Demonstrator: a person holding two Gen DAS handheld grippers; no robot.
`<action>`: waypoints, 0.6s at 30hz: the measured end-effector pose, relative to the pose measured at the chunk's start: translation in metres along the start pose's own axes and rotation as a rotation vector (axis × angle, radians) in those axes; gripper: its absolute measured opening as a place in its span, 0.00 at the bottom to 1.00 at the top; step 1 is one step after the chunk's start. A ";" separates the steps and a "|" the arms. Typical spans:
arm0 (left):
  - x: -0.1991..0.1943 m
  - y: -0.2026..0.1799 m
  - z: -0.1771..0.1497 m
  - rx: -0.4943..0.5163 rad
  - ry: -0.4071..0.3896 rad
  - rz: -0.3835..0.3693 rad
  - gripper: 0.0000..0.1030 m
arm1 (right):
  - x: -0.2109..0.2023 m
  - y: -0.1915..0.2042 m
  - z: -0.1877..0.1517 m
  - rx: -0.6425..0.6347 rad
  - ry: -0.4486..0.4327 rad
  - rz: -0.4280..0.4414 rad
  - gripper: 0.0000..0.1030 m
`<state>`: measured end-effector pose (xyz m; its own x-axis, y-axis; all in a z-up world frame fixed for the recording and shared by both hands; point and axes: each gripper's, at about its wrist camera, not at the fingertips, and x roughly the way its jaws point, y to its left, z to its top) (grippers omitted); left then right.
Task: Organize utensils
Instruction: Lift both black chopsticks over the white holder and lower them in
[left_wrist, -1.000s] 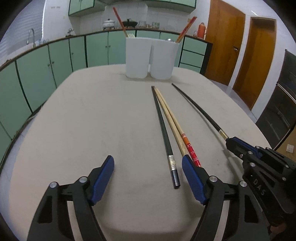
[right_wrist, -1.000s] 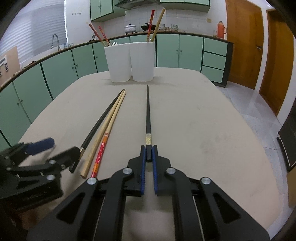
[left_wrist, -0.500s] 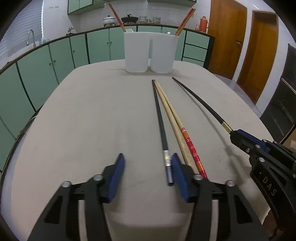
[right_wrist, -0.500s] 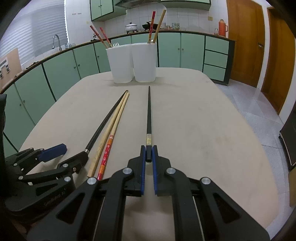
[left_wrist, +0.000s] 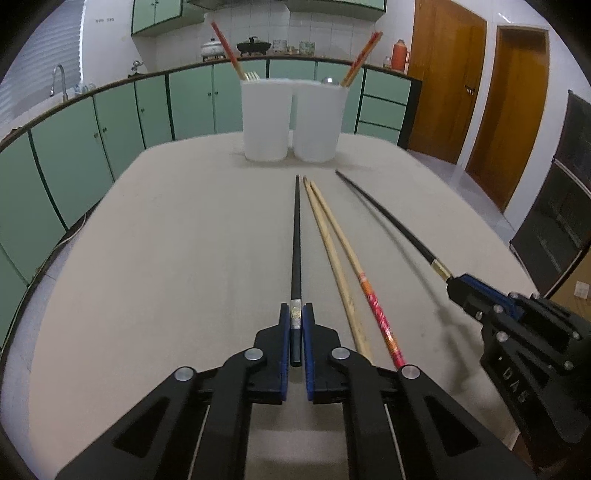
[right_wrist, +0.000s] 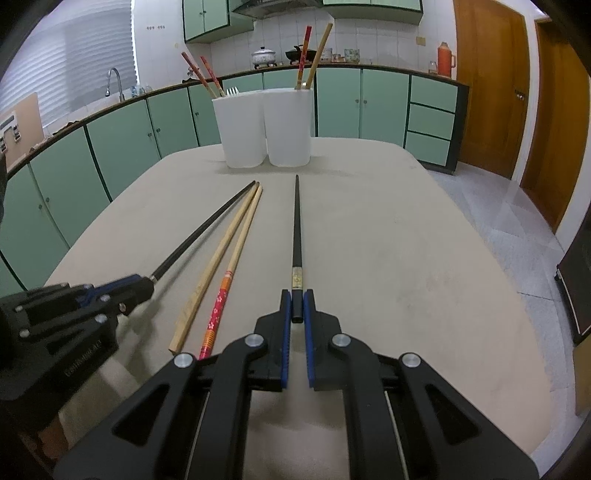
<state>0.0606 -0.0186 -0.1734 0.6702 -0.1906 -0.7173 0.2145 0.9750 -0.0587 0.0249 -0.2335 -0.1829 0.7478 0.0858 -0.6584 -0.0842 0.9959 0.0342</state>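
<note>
A kitchen surrounds a beige worktop (left_wrist: 155, 258) with rounded corners. Pale green base cabinets (right_wrist: 122, 144) with dark edging run along the left side and the far wall under a dark-rimmed counter; matching wall cabinets (right_wrist: 207, 18) hang above. White tiles (left_wrist: 295, 29) cover the far wall. A tap (right_wrist: 115, 79) stands at the left below a window with closed blinds (right_wrist: 85, 55). A white lidded pot (right_wrist: 263, 56), a dark pan (left_wrist: 253, 45) and an orange flask (right_wrist: 446, 55) sit on the counter. Two brown wooden doors (left_wrist: 447, 81) fill the right wall. The floor (right_wrist: 517, 206) is light, speckled tile.
</note>
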 end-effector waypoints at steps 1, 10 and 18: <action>-0.003 0.000 0.002 -0.001 -0.010 0.000 0.06 | -0.002 0.000 0.001 -0.002 -0.006 0.001 0.06; -0.035 -0.004 0.027 0.004 -0.105 0.012 0.06 | -0.025 0.001 0.020 -0.021 -0.081 0.001 0.06; -0.068 -0.006 0.056 0.013 -0.215 -0.008 0.06 | -0.048 -0.001 0.049 -0.038 -0.155 0.024 0.06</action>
<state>0.0532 -0.0180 -0.0853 0.8042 -0.2193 -0.5524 0.2281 0.9721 -0.0539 0.0215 -0.2372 -0.1150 0.8374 0.1163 -0.5340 -0.1262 0.9918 0.0180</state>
